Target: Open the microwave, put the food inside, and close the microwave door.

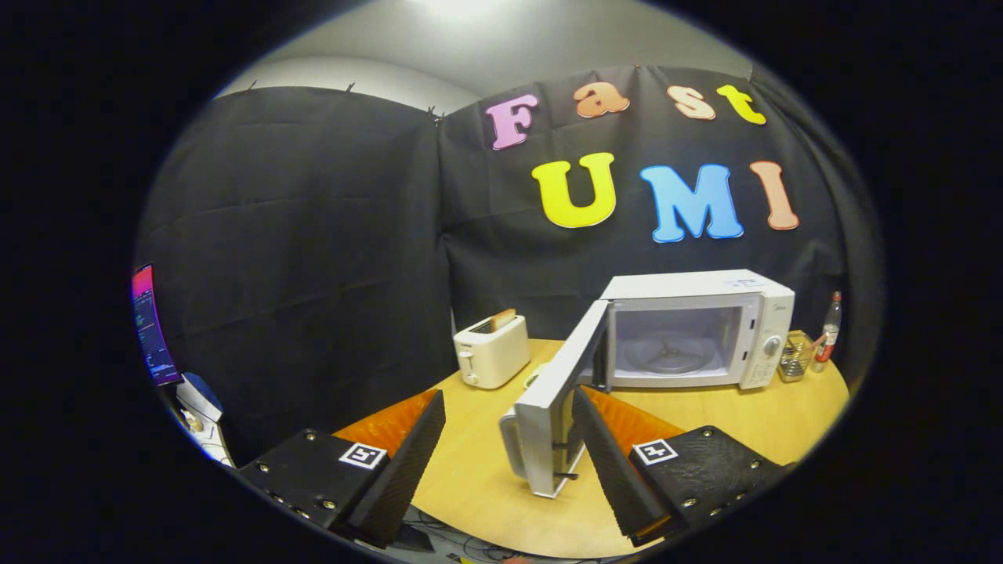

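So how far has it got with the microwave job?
The microwave is already opened: its door swings out towards the hand-held gripper, and the turntable inside is bare. The gripper's fingers are spread wide and hold nothing, with the door's edge between them. Putting the food in and closing the door are still to do.
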The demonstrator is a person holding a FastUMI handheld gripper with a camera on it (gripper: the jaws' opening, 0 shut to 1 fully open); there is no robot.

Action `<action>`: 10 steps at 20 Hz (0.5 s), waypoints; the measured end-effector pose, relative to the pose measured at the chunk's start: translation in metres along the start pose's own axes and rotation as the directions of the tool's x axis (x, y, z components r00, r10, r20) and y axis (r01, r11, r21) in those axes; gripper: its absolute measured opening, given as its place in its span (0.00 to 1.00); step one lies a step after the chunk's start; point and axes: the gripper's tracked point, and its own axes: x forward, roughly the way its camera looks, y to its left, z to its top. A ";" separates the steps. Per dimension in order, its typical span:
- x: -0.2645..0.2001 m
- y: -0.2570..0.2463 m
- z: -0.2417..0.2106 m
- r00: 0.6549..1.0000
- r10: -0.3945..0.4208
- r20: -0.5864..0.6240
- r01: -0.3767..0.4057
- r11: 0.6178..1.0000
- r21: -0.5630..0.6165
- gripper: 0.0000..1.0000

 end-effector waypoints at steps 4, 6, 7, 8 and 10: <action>-0.018 -0.063 0.004 0.991 -0.131 0.027 0.131 0.991 0.003 0.99; -0.027 -0.094 0.003 0.982 -0.188 0.021 0.187 0.982 0.028 0.99; -0.031 -0.110 0.002 0.976 -0.216 0.014 0.215 0.976 0.042 0.99; -0.036 -0.125 0.000 0.969 -0.247 0.005 0.246 0.968 0.055 0.99; -0.043 -0.154 -0.006 0.955 -0.296 -0.019 0.297 0.951 0.085 0.99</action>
